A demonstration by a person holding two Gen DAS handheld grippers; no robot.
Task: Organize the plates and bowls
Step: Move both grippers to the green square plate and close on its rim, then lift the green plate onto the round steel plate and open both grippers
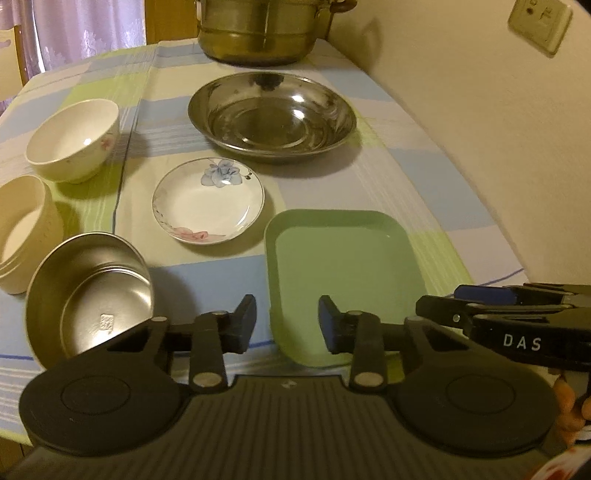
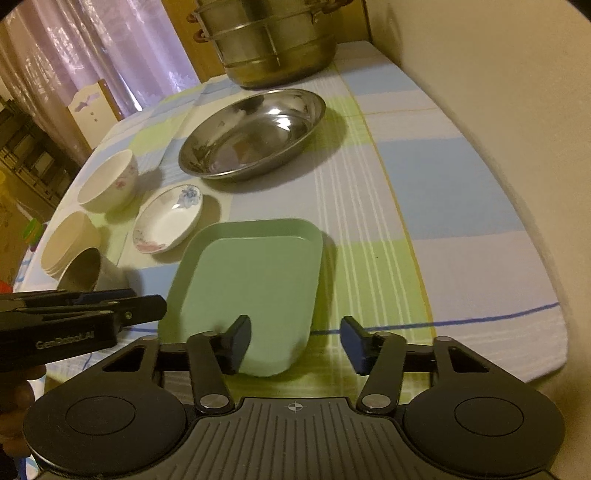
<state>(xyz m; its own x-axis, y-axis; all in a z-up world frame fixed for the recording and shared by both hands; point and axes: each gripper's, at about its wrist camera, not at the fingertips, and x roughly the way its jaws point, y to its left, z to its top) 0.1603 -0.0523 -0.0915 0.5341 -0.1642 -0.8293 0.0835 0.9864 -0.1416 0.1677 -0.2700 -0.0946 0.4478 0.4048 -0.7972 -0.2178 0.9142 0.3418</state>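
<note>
A pale green rectangular tray lies flat on the checked tablecloth, nearest to me. My left gripper hovers open over the tray's near left corner, pads clear of the rim. My right gripper stands open over the near right corner, its left finger above the tray floor. Beyond the tray are a small flowered saucer and a large steel plate. To the left stand a white bowl, stacked cream bowls and a tilted steel bowl.
A tall metal steamer pot stands at the table's far end. A cream wall runs along the table's right side, with a socket on it. Bare tablecloth lies right of the tray. Curtains hang behind on the left.
</note>
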